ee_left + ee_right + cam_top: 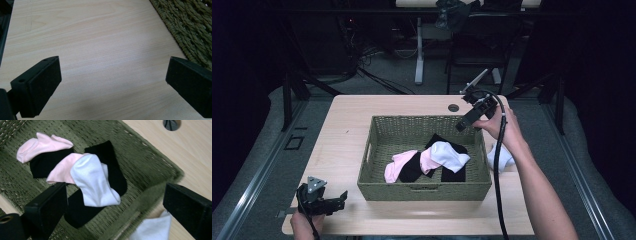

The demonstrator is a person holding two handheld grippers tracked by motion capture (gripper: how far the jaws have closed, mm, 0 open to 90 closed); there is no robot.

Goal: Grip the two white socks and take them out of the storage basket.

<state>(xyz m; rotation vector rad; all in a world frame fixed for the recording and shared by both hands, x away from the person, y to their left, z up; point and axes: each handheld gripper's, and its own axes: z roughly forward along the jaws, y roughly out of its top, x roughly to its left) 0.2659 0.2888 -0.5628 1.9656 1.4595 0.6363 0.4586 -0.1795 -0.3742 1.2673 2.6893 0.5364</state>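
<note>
1. My left gripper [343, 196] rests low at the near left corner of the table [347, 125], jaws spread wide with nothing between them; in the left gripper view there is bare wood between its jaws and the woven wall of the basket [190, 27] at the upper right.
2. The basket [377, 150] sits in the middle of the table. Inside it lie a pink sock [396, 165], black socks [412, 169] and a white sock [449, 155] on top of the pile, overlapping the others.
3. In the right gripper view the white sock [93, 181] lies across a pink sock [60, 172] and a black one [110, 157].
4. My right gripper [460, 126] hangs above the far right corner of the basket, tilted down toward it, jaws spread and empty.
5. A second white sock [501, 157] lies on the table just outside the basket's right wall, partly hidden by my right forearm.
</note>
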